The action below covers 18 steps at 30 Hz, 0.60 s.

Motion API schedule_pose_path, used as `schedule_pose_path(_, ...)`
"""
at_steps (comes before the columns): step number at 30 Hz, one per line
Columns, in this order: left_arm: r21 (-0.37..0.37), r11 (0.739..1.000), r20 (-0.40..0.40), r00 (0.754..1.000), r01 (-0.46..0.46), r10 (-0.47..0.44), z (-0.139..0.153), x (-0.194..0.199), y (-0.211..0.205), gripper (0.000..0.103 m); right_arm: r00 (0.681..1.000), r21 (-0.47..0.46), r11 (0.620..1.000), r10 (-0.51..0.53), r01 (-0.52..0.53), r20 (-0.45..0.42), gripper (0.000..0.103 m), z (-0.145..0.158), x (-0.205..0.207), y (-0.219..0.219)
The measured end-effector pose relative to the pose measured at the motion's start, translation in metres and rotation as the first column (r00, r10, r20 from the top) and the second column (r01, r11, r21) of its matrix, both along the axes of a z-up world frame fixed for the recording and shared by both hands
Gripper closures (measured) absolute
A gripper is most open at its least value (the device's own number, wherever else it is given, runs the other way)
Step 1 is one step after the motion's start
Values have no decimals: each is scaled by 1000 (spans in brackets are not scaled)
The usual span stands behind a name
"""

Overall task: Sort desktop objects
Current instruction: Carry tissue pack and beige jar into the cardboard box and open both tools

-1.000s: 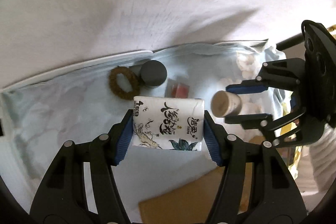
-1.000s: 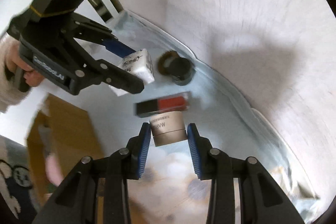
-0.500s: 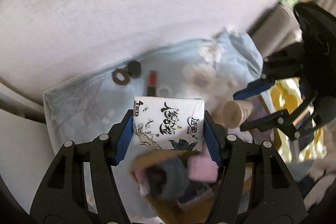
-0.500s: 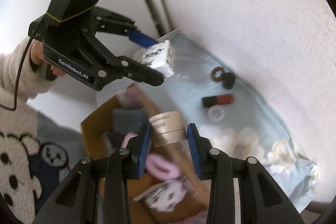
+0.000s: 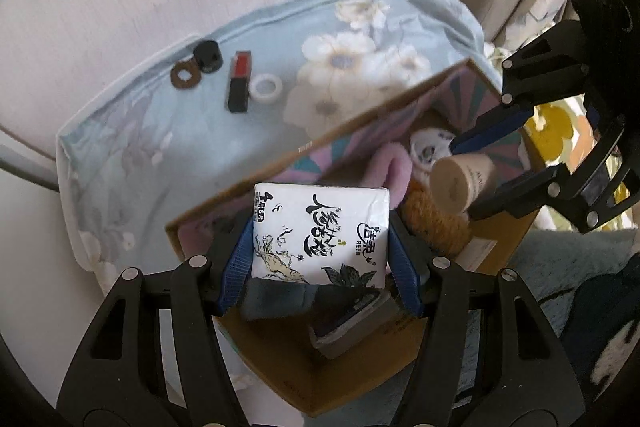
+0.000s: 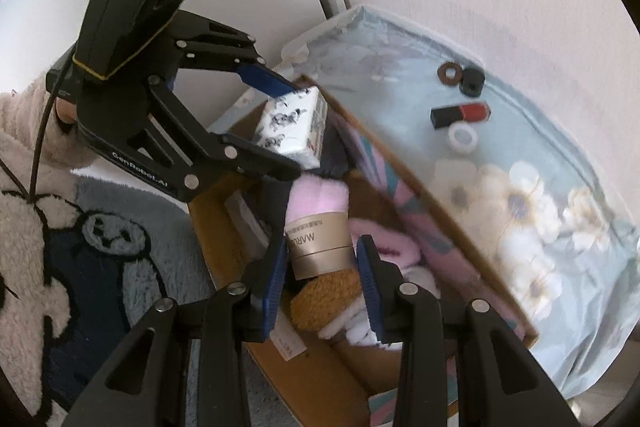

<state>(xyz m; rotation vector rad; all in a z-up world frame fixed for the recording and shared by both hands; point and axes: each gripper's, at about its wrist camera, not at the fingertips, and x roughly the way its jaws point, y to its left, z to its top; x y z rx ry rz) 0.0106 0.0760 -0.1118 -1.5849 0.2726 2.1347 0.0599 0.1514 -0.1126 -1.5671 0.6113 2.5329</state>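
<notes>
- Pale wall and a floral blue cloth (image 5: 168, 147) form the backdrop, with an open cardboard box (image 5: 320, 379) at the cloth's near edge.
- Left gripper (image 5: 322, 251) is clamped on a white tissue pack (image 5: 320, 231), one blue pad pressed to each side; the pack hangs above the box's open top.
- Right gripper (image 6: 322, 267) is clamped on a tan jar (image 6: 320, 239), pads on both sides, lid end toward the camera; the jar too hangs over the box.
- In the left wrist view the jar (image 5: 460, 183) sits to the right of the tissue pack and a little beyond it; in the right wrist view the pack (image 6: 292, 125) is up and to the left of the jar.
- Below both grippers the box holds a pink fuzzy item (image 6: 316, 199), an ochre woolly item (image 6: 324, 297), and a dark flat object (image 5: 352, 323) I cannot identify.
- Well beyond the grippers, on the cloth by the wall, lie a brown ring (image 5: 185, 77), a black cap (image 5: 207, 55) just beside it, a red-and-black lipstick (image 5: 239, 81) and a white ring (image 5: 267, 89).
- A person's fleecy sleeve (image 6: 24, 131) sits behind the left gripper, over a rug (image 6: 100, 227) with a panda pattern.
</notes>
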Motion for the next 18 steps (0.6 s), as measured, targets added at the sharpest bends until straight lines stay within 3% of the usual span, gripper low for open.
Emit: schedule_pose_path(18, -25, 1000, 28, 999, 17, -17, -22, 14, 5, 44, 999, -8, 999, -42, 42, 28, 70, -11, 5, 1)
